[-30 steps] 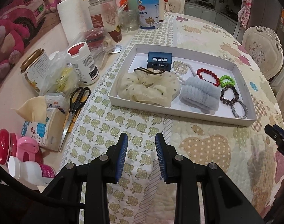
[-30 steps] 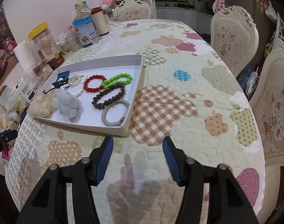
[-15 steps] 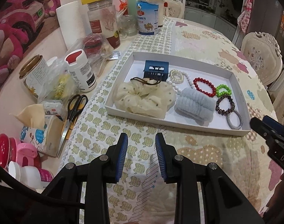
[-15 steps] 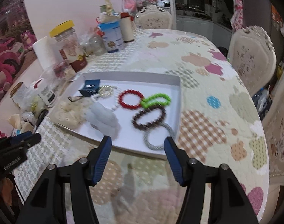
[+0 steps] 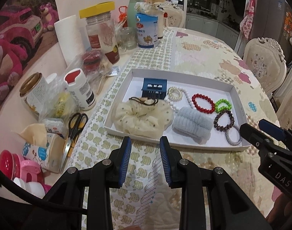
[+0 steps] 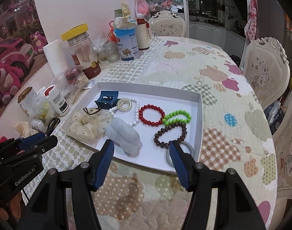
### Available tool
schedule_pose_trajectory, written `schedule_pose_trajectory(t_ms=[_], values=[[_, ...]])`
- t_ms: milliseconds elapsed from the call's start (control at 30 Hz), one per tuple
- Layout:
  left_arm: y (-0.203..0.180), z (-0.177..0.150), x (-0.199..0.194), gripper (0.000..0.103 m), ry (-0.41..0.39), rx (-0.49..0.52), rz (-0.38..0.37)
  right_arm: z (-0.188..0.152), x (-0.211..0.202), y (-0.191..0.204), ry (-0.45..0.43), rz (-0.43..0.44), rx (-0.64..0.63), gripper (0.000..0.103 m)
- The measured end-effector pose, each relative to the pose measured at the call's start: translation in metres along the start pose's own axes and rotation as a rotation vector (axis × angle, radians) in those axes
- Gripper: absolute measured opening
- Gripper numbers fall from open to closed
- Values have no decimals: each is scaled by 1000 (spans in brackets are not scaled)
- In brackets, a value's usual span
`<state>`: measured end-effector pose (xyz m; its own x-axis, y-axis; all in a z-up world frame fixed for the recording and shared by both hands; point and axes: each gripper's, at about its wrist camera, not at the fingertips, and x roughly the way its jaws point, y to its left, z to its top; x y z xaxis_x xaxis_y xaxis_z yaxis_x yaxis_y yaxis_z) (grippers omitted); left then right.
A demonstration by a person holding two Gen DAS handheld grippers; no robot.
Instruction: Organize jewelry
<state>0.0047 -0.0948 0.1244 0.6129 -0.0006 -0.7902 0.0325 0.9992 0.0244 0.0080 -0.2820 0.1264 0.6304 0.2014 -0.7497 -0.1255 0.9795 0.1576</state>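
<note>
The left hand-held gripper [image 5: 145,143] is held just short of the near edge of the white tray [image 5: 184,145], its jaws parted by a moderate gap with nothing between them. The right hand-held gripper [image 6: 141,147] is spread wider, also empty, and is poised over the tray's near edge, where the silver coil bracelet [image 6: 190,146] is partly covered by its right finger. The tray is set on the quilted tabletop [image 6: 213,80]. Inside it are seen a cream scrunchie [image 5: 144,117] at the near left, a grey scrunchie [image 5: 192,125] to its right, a blue claw clip [image 5: 154,88] at the far left, a white bead strand [image 6: 135,113], a red bead bracelet [image 5: 202,103], a green one [image 5: 223,104] and a dark brown one [image 5: 222,119]. Scissors [image 5: 74,132] are laid left of the tray.
</note>
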Motion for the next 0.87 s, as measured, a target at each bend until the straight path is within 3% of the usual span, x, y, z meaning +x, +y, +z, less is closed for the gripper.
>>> schedule_pose_trajectory(t_ms=[867], values=[[-14, 8, -3, 26, -42, 31, -15, -1, 1, -14, -3, 2, 23, 63]])
